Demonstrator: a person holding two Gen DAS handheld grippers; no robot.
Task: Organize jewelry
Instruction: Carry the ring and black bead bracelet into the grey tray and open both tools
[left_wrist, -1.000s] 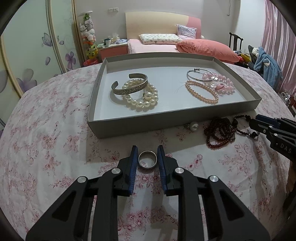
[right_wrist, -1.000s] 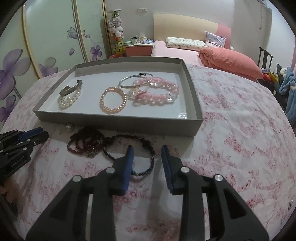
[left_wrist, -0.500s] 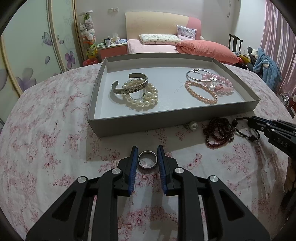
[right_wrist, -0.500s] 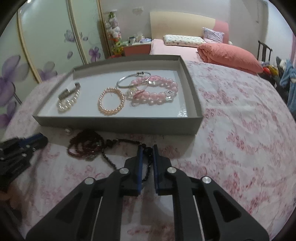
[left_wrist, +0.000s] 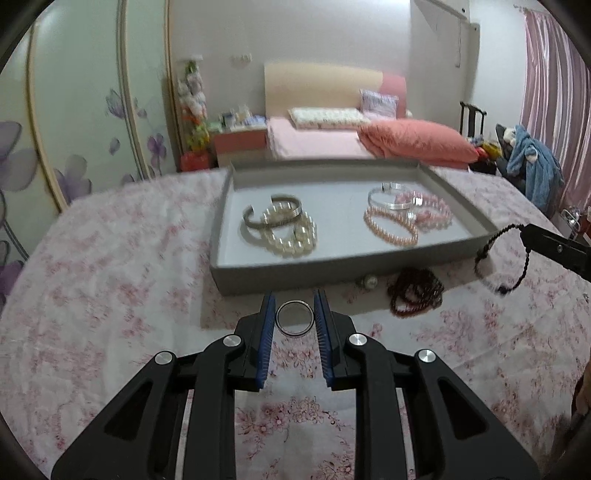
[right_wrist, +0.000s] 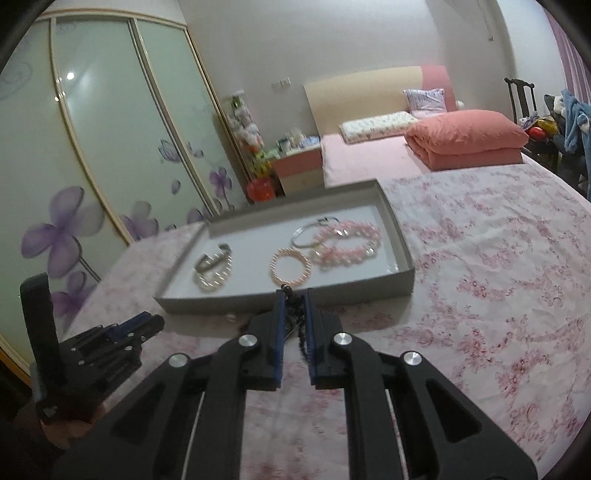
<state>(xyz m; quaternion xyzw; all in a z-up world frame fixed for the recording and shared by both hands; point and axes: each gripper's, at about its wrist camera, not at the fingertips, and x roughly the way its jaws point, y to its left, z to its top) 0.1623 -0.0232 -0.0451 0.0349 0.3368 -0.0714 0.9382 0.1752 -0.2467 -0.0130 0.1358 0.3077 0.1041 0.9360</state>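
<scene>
Left gripper (left_wrist: 294, 318): a silver ring (left_wrist: 294, 318) is clamped between the blue pads, held level above the floral cloth (left_wrist: 110, 295), just short of the grey tray (left_wrist: 332, 271). In the tray, a cuff and pearl bracelets (left_wrist: 286, 230) are laid at left, pink strands (left_wrist: 406, 218) at right. A dark red bead pile (left_wrist: 415, 291) is seen on the cloth by the tray's front wall. Right gripper (right_wrist: 294, 314): a black beaded bracelet (left_wrist: 502, 258) is pinched (lifted, dangling clear of the cloth).

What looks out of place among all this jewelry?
A dark red bead strand and a small pearl lie on the floral cloth, outside the gray tray holding the other bracelets.
</scene>
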